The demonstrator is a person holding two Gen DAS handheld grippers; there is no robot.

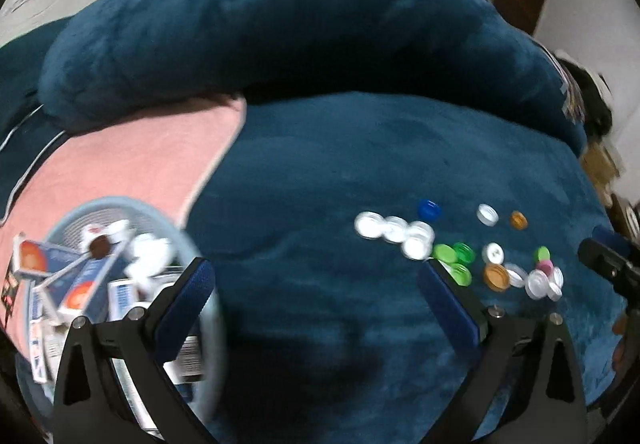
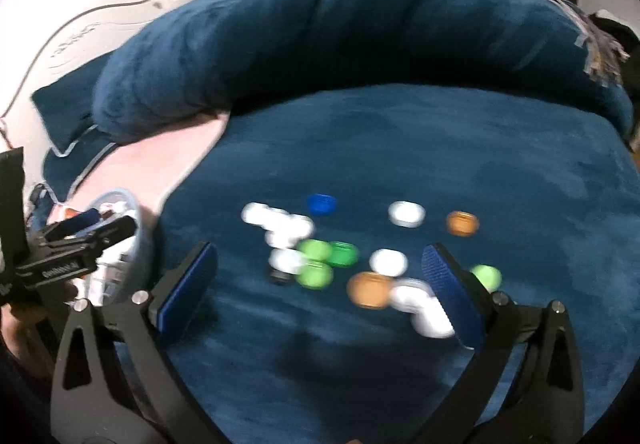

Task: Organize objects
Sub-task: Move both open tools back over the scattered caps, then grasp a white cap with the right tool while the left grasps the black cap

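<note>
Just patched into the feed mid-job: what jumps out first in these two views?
The scatter of bottle caps on the dark blue blanket, white, green, orange and one blue cap, mostly ahead and to the right of the left gripper. At far left a pale blue basket, stuffed with small boxes, sits on a pink cloth. Both grippers are open and empty, the right gripper above the caps.

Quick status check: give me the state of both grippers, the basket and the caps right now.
Left gripper: open, holding nothing.
Right gripper: open, holding nothing, over the caps.
Basket: upright, filled with small boxes and white items.
Bottle caps: loose on the blue blanket, outside the basket.
</note>
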